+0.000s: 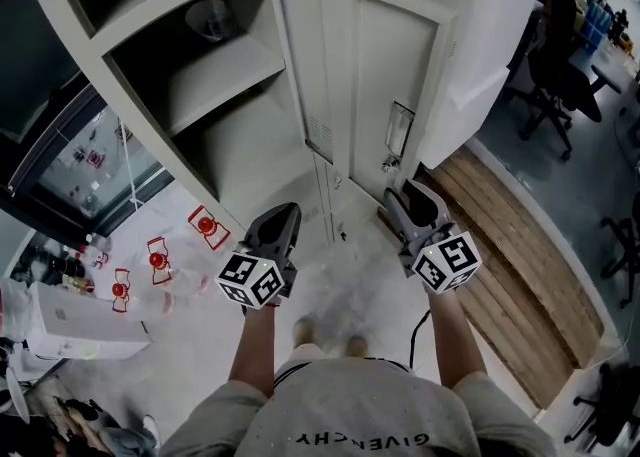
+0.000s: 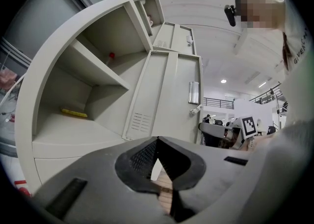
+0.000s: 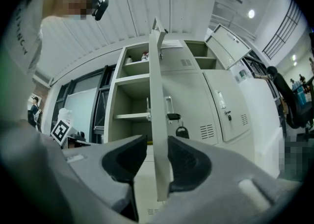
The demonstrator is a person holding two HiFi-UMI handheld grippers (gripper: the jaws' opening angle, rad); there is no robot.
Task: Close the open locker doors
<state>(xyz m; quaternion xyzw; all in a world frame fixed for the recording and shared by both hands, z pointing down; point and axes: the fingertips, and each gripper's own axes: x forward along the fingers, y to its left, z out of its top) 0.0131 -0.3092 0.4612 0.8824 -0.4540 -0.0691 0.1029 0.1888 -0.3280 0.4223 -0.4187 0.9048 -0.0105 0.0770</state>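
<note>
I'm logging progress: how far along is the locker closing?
Done: two closed doors show on the right, nothing more to tell. In hand: the right tool straddles the edge of an open door, jaws apart, not clamped; the left tool is shut and empty. Left: swing that door shut; an upper door also looks open.

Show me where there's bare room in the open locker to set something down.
Bottom shelf: bare in front of the yellow object, between the side wall and the open door. The shelf above holds only a small red item at its back. Nothing looks crowded.
</note>
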